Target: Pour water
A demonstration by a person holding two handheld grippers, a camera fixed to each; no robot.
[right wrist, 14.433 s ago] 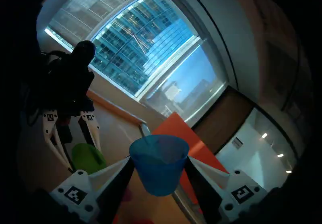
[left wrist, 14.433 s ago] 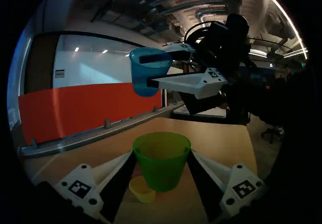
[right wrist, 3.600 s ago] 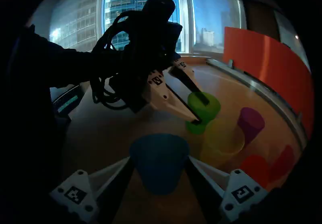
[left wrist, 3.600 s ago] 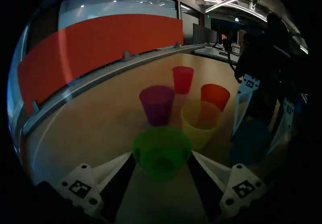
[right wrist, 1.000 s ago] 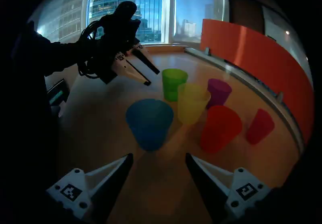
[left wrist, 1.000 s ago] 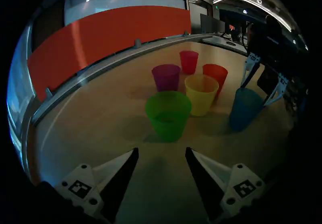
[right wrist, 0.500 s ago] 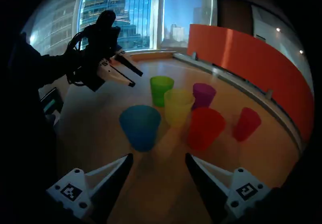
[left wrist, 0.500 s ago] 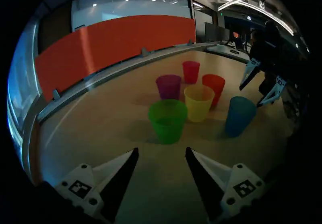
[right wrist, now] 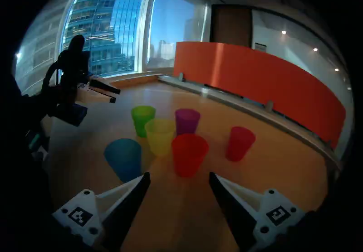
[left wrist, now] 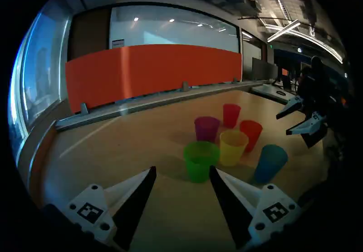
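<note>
Six plastic cups stand upright in a cluster on the wooden surface [left wrist: 127,147], and both grippers hang back from them with nothing held. In the left gripper view the left gripper [left wrist: 182,170] has its jaws spread wide. The green cup [left wrist: 200,160] is the nearest cup ahead of them. Just behind it stand the yellow cup [left wrist: 233,147] and the purple cup [left wrist: 207,128]. The orange-red cup [left wrist: 251,134] and the pink-red cup [left wrist: 231,114] are farther back. The blue cup [left wrist: 269,162] stands off to the right, a little apart from the rest. Beyond it the right gripper [left wrist: 283,125] floats above the surface, jaws parted.

The right gripper view looks across the same cluster from the other side. Here the blue cup and the orange-red cup are nearest. This view also takes in tall windows [right wrist: 104,30] with glass towers outside. The left gripper view faces an orange panel [left wrist: 149,73] and ceiling light strips [left wrist: 290,25]. Whether any cup holds water cannot be told.
</note>
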